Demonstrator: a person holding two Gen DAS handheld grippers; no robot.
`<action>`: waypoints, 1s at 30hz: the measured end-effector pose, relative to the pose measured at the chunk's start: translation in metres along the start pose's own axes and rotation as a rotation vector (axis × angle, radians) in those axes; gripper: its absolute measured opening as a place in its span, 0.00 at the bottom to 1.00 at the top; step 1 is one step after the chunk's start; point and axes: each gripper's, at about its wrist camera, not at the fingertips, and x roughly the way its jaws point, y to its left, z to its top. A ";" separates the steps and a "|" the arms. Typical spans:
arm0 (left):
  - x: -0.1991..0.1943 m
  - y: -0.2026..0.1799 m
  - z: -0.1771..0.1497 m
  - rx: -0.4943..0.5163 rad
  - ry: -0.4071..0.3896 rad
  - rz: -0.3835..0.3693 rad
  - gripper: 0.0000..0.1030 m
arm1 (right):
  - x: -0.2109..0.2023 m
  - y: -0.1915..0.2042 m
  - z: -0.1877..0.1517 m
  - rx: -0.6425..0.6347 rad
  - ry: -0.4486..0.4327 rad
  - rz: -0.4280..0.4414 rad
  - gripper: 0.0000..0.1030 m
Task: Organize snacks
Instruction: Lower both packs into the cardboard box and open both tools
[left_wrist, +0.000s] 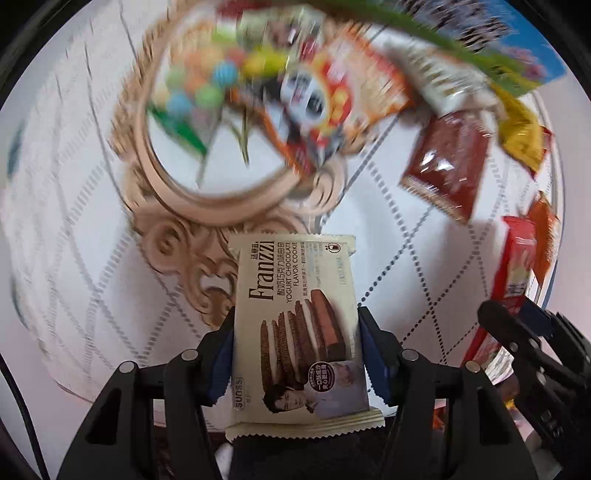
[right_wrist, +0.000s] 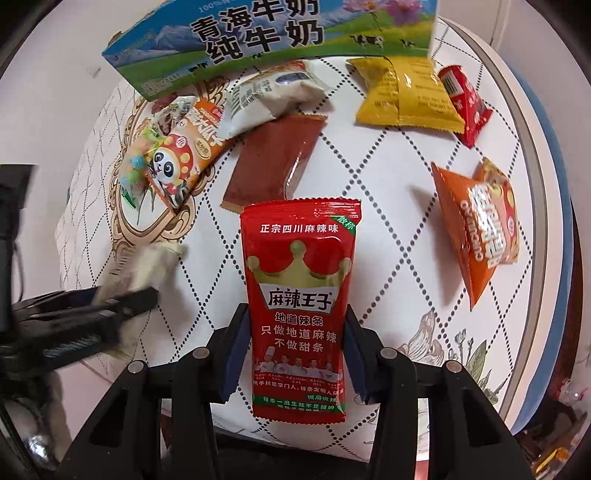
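Observation:
My left gripper (left_wrist: 295, 354) is shut on a cream Franzzi chocolate cookie pack (left_wrist: 295, 317), held above the white patterned table (left_wrist: 74, 221). My right gripper (right_wrist: 295, 354) is shut on a red spicy-strip packet with a gold crown (right_wrist: 299, 295), also above the table. The right gripper and its red packet show at the right edge of the left wrist view (left_wrist: 517, 280). The left gripper shows blurred at the left of the right wrist view (right_wrist: 92, 314). Loose snacks lie ahead: a brown flat pack (right_wrist: 277, 162), a yellow bag (right_wrist: 402, 92), an orange bag (right_wrist: 476, 225).
A blue-green milk carton box (right_wrist: 258, 40) stands at the table's far side. A panda-print orange pack (right_wrist: 184, 155), a white pack (right_wrist: 273, 96), a small red pack (right_wrist: 465, 103) and colourful candies (left_wrist: 214, 81) lie near it. The round table's edge (right_wrist: 543, 184) curves at right.

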 end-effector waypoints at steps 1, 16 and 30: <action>0.013 0.004 0.003 -0.016 0.045 -0.017 0.57 | 0.004 -0.005 0.008 -0.001 0.009 -0.003 0.48; -0.063 -0.010 0.013 -0.014 -0.103 -0.053 0.55 | -0.006 -0.026 0.029 0.056 0.008 0.078 0.48; -0.203 -0.079 0.161 0.123 -0.353 -0.096 0.55 | -0.144 -0.066 0.226 0.033 -0.306 0.096 0.48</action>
